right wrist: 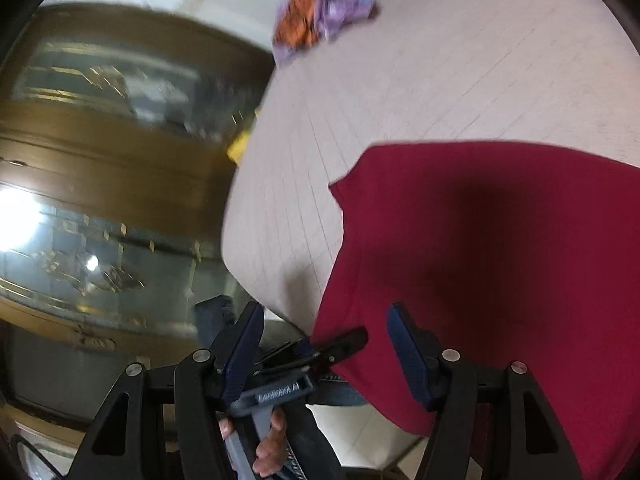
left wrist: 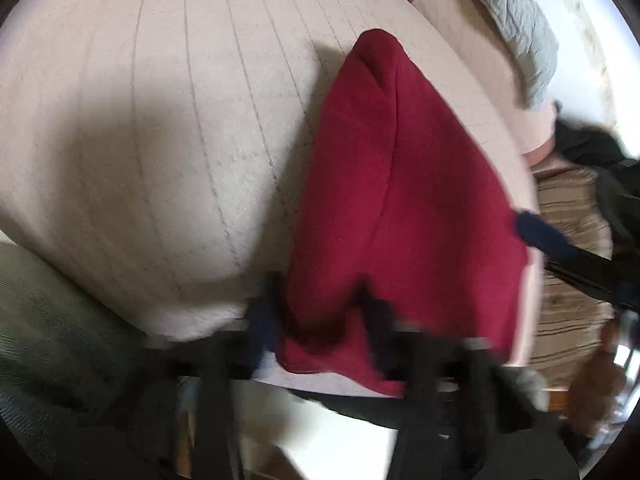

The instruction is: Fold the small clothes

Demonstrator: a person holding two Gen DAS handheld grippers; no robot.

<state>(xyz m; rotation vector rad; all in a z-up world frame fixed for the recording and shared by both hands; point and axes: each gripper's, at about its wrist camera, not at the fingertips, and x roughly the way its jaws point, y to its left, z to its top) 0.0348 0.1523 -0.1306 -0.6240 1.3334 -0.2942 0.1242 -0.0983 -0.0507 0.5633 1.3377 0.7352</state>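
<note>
2 grippers work 1 red garment, spread on the pale quilted bed. Right gripper stands wide, its jaws straddling the near left edge without pinching. Left gripper is too blurred to tell whether it bites the near hem. Best move: close squarely on both corners, lift level, carry them far together.

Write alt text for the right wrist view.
The right claw, open, hovers at the near edge of a red garment spread on a pale quilted bed. A purple-and-orange cloth pile lies at the far edge.
</note>
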